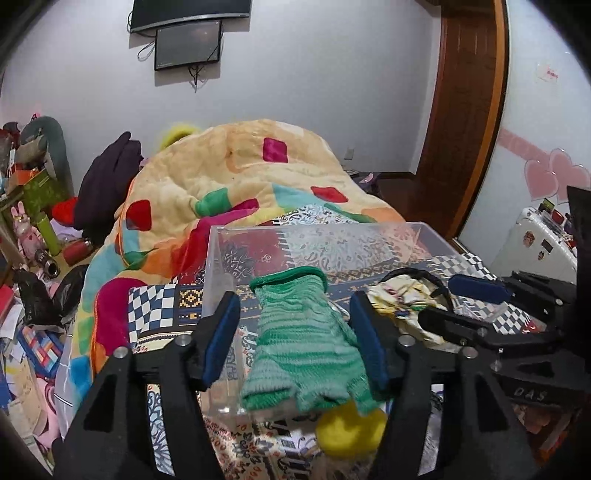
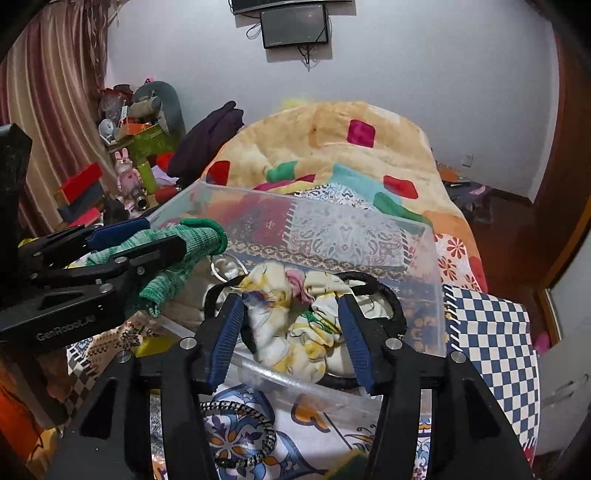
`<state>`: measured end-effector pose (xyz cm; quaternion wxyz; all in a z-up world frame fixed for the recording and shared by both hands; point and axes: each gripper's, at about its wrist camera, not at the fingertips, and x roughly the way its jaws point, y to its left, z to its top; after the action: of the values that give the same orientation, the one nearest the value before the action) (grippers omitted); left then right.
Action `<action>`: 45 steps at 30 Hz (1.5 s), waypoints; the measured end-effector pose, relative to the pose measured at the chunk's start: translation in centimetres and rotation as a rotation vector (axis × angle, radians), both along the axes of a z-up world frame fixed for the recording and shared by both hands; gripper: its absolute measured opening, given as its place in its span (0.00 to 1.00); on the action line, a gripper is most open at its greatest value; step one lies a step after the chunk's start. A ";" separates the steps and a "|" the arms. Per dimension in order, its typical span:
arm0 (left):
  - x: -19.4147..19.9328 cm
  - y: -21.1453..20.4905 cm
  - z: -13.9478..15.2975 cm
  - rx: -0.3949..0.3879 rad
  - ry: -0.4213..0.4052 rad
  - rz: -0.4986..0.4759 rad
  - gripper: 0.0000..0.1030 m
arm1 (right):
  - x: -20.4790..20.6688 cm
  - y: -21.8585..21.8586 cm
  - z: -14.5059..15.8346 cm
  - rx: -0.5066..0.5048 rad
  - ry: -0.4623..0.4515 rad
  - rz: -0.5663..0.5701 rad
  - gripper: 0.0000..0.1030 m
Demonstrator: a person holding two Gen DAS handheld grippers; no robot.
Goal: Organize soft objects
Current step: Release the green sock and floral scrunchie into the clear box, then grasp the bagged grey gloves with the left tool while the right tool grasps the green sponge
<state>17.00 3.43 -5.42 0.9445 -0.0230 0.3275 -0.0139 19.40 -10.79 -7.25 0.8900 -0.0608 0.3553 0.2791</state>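
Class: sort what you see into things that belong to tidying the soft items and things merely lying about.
Job: green knitted glove, floral cloth bundle, clear plastic bin, yellow sponge.
Lying about: patchwork quilt, wall monitor, bunny toy.

Right hand-held gripper (image 2: pixel 291 332) spread around floral cloth (image 2: pixel 295 321) in clear bin (image 2: pixel 424 258); left hand-held gripper (image 2: pixel 159 236) pinching green glove (image 2: pixel 177 258)

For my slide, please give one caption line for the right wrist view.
Right claw open around floral cloth in clear bin; left claw brings green glove.
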 end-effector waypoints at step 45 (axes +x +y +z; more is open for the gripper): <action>-9.0 -4.6 -6.5 -0.050 0.122 -0.109 0.61 | -6.2 -7.6 -4.8 -0.032 0.071 -0.095 0.48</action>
<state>8.04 -1.14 -11.95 0.9197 -0.0294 0.3848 -0.0723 13.16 -18.35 -12.04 0.8881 -0.0483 0.3936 0.2325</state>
